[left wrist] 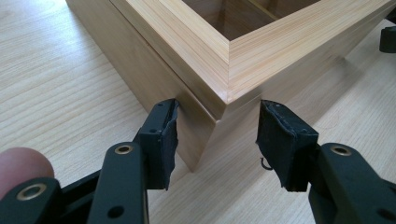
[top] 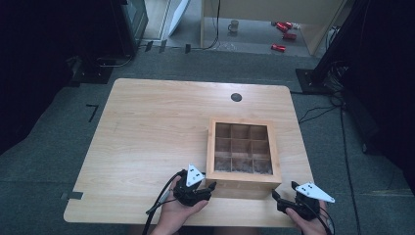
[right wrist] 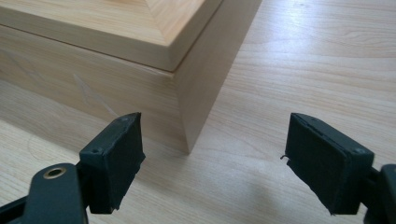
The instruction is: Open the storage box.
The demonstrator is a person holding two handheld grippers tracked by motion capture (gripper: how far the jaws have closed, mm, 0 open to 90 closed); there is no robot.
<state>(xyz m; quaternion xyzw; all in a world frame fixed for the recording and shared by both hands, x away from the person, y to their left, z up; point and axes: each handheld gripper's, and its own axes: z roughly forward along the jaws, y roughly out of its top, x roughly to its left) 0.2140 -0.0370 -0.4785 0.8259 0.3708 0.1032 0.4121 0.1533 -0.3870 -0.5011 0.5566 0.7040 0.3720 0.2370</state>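
A pale wooden table stood on grey carpet, with a mug and red cans on the floor far behind it. In the high view, a wooden compartment box sat on the near right part of the table, the left gripper at its near left corner and the right gripper just off its near right corner.

In the left gripper view, the box's corner lay between the pads; the left one appeared to touch the box wall, the right one stood barely clear. Whether it truly clamped could not be told (a corner gives slanted faces to squeeze), so the pads might slide off and shove the box.

In the right gripper view, the jaws stood wide and held nothing, the corner ahead of them. Should one hand pull alone, the box would likely swivel on the table.
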